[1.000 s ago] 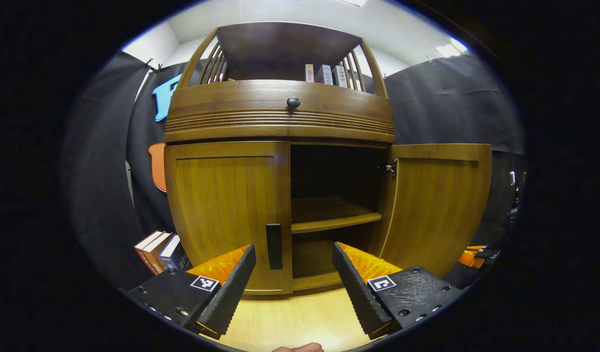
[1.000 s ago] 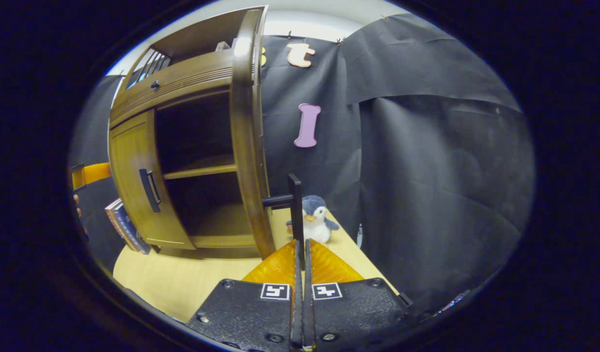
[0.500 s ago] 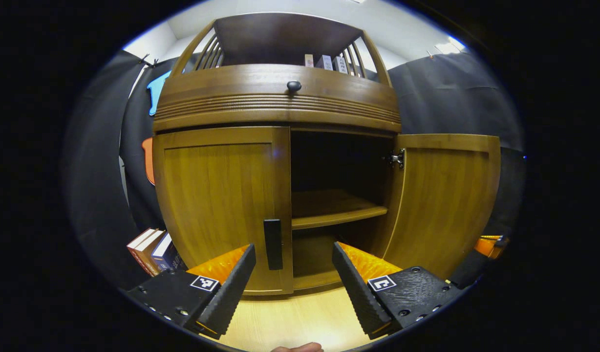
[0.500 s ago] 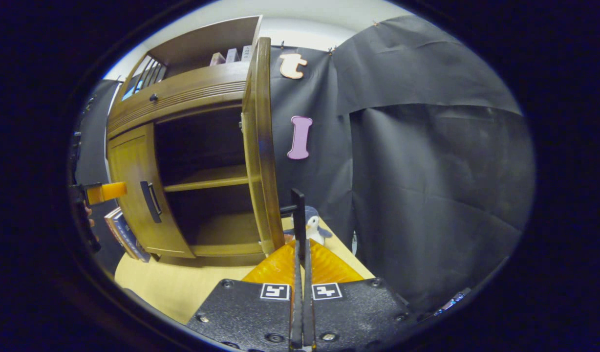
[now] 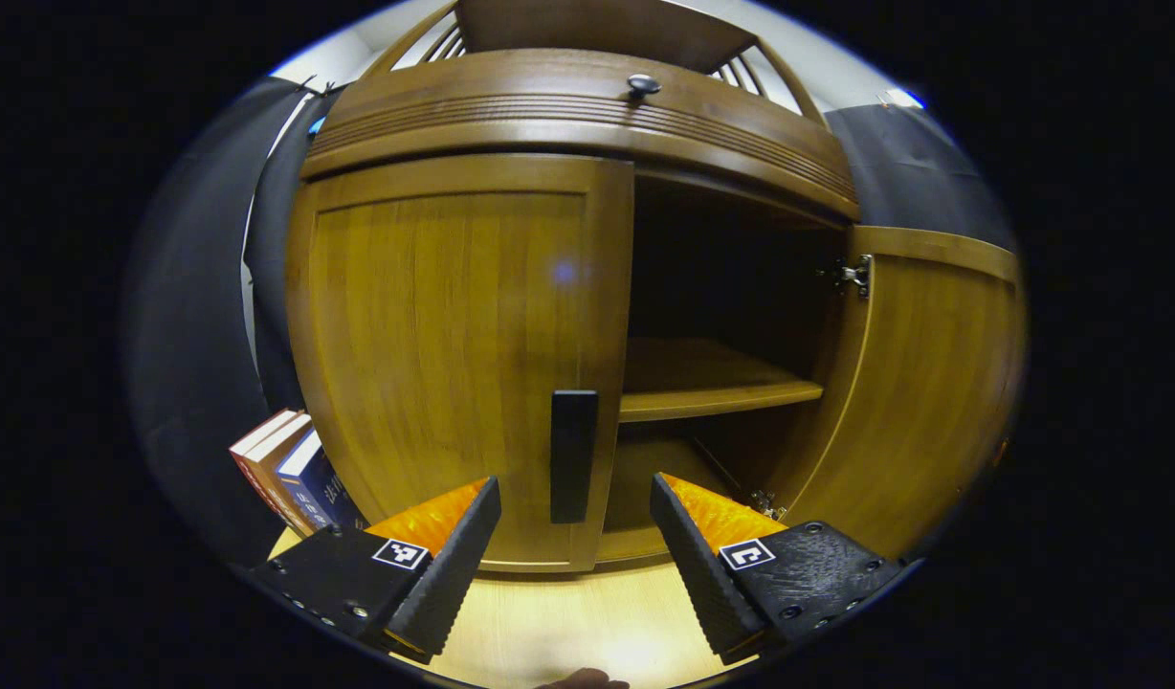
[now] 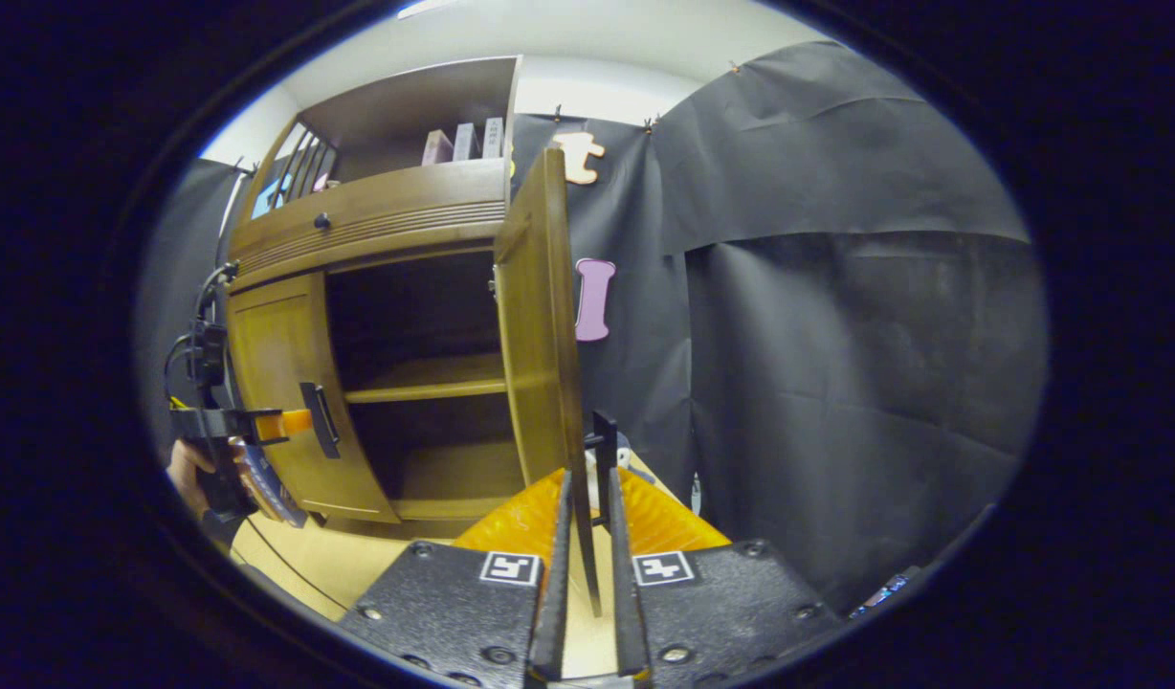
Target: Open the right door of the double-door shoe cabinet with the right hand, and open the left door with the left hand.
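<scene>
The wooden shoe cabinet (image 5: pixel 568 105) stands close in front in the left gripper view. Its left door (image 5: pixel 454 344) is closed, and the black handle (image 5: pixel 573 431) is just ahead of my left gripper (image 5: pixel 574 483), which is open with the fingers on either side of it, not touching. The right door (image 5: pixel 932 383) stands swung open. In the right gripper view that door (image 6: pixel 540 335) is edge-on, and its handle (image 6: pixel 604 450) and lower edge run between the fingers of my right gripper (image 6: pixel 589 498), which are slightly apart. The left gripper (image 6: pixel 262 423) reaches the left door's handle (image 6: pixel 320 445).
Inside the cabinet is a bare shelf (image 5: pixel 712 383). Books (image 5: pixel 291 469) lean against the cabinet's left side on the light wooden table (image 5: pixel 568 632). More books (image 6: pixel 463 144) stand on the cabinet's top shelf. A hand (image 6: pixel 190 469) holds the left gripper.
My left gripper has moved in close to the left door, bringing its handle between the fingers. The right door has swung wider, and my right gripper's fingers have parted from the handle.
</scene>
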`<move>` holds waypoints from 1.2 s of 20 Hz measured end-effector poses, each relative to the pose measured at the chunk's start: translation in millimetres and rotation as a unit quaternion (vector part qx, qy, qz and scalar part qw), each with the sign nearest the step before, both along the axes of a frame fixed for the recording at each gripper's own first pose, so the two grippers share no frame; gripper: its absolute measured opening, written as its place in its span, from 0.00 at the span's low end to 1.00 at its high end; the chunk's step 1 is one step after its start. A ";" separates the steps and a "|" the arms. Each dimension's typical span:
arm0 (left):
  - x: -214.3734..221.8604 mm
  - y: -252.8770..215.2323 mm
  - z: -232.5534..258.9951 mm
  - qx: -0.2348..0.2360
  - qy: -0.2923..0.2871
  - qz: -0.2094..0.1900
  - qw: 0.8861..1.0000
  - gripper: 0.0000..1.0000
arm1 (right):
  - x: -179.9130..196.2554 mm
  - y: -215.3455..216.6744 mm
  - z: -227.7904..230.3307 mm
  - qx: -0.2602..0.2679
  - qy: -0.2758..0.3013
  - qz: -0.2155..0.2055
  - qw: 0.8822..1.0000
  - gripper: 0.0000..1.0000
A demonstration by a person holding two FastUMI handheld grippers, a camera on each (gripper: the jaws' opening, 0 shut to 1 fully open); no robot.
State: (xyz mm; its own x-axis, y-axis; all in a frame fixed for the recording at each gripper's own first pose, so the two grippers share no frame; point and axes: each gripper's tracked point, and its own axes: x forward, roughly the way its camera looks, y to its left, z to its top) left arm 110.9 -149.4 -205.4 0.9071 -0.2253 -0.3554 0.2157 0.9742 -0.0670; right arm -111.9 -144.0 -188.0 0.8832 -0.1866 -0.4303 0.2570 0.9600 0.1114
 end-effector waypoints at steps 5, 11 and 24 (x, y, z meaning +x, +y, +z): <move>28.9 -4.0 -19.7 0.006 0.007 0.005 1.000 0.94 | -8.9 14.5 8.2 -0.012 -0.001 0.007 1.000 0.41; 60.2 1.5 -32.9 0.017 -0.011 0.017 1.000 0.94 | -10.3 34.0 14.5 -0.007 -0.003 0.015 1.000 0.55; 74.8 7.0 -44.1 0.027 -0.032 0.013 0.999 0.92 | -4.7 51.1 8.6 -0.014 0.008 0.039 0.999 0.63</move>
